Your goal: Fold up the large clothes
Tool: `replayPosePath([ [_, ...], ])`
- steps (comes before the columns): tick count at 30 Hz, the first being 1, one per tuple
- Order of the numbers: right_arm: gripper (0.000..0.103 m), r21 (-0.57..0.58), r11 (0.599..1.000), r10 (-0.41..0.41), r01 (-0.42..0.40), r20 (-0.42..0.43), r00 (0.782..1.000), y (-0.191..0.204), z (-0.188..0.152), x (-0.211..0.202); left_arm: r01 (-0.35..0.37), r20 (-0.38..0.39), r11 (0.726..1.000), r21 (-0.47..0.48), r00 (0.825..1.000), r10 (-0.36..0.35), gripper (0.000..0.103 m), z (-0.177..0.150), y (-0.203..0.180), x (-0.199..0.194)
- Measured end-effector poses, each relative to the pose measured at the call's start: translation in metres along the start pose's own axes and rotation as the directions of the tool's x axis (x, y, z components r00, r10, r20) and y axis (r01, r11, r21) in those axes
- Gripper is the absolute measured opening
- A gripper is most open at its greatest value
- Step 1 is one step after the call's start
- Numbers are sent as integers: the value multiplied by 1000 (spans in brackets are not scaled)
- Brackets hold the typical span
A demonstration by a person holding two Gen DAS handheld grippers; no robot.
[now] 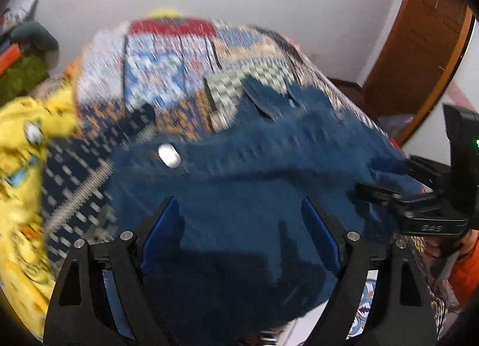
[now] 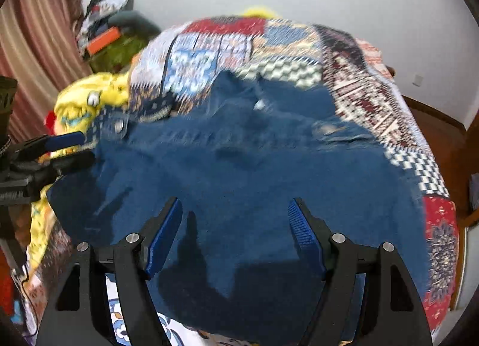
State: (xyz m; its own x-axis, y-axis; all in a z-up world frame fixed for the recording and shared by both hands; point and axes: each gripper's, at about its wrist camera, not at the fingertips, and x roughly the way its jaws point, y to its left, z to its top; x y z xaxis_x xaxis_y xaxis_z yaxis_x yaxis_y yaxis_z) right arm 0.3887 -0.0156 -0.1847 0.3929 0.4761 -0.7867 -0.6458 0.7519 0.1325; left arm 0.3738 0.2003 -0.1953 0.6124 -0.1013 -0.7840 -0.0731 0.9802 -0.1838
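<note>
Dark blue denim garment (image 1: 239, 166) with a metal button (image 1: 169, 155), spread rumpled across a bed's patchwork quilt (image 1: 167, 76), yellow printed cloth (image 1: 21, 166) beside it, left claw (image 1: 239, 211) and right claw (image 2: 236, 211) both agape above the denim, angled downward, gripping nothing

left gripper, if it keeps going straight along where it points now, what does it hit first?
Most likely the blue garment spread on the patchwork bedspread. The left gripper has open, empty jaws framing that cloth; depth is unclear through the blur.
</note>
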Motion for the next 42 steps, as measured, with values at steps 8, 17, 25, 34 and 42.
replayPosePath([
  [8,72,14,1000,-13,14,-46,999,-25,-13,15,-90,-3,988,128,996,92,84,-38,1,18],
  [17,72,114,984,-134,138,-45,990,-98,-48,-28,-197,65,962,187,980,188,84,-72,9,-14],
  [25,72,201,957,-208,210,-34,978,-102,-73,-69,-263,67,959,-105,960,271,86,-102,66,-52],
  [34,73,231,941,-252,249,-18,968,-105,-82,-100,-124,66,881,-456,983,172,86,-124,112,-88],
  [42,77,194,957,-233,217,64,970,-81,-66,-109,254,145,710,-657,967,-211,86,-140,99,-50],
])
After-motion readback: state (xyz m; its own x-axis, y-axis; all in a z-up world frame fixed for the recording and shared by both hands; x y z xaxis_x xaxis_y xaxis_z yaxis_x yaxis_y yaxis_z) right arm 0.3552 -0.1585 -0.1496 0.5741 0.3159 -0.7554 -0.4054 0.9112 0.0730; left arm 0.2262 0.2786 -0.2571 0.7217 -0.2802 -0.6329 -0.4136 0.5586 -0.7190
